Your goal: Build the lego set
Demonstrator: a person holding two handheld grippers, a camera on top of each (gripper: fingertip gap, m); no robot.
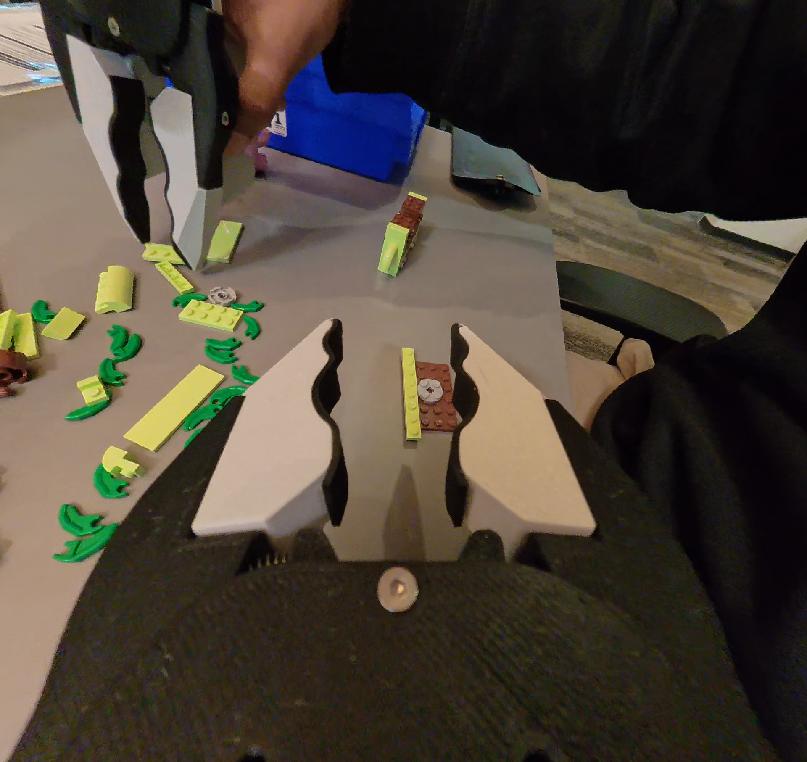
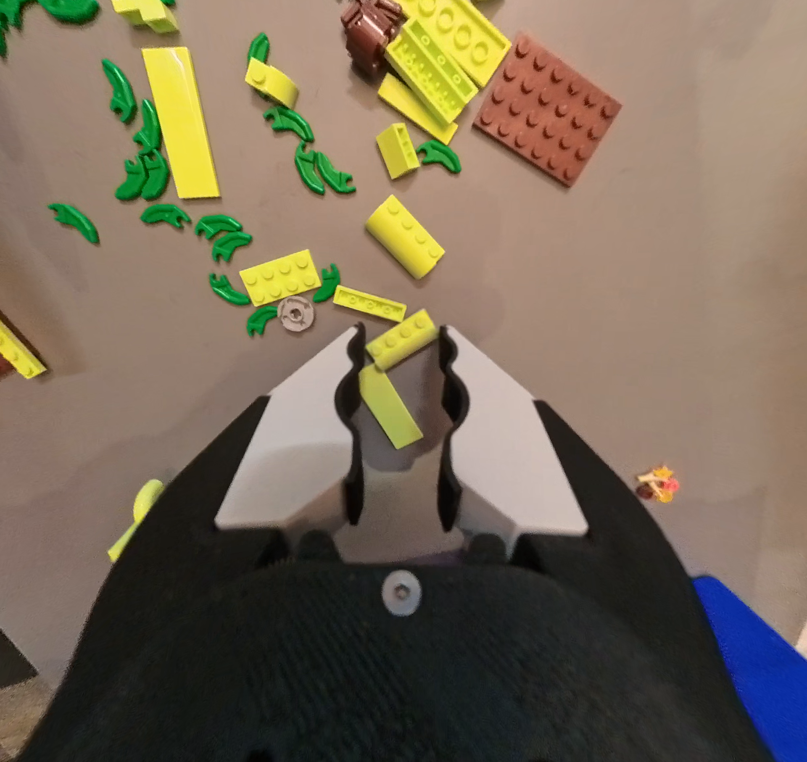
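Right gripper [image 2: 400, 339]: jaws parted, empty, tips down over the worktop [image 2: 611, 304]; between them a smooth lime tile [image 2: 388, 407] and, at the tips, a studded lime plate [image 2: 401, 338], long axis slanting across the gap. Left gripper [image 1: 395, 330]: jaws apart, empty, over the brown plate assembly [image 1: 430, 396] near the worktop's edge; far from the loose pieces.

The left wrist view sits low behind its own tool [image 1: 396, 326], looking forward and slightly down across the grey surface [image 1: 305, 234]; the right wrist view looks steeply down on that surface [image 2: 567, 304] from close above. Both show the grey round piece [image 1: 222, 295] [image 2: 296, 314] and scattered green leaves
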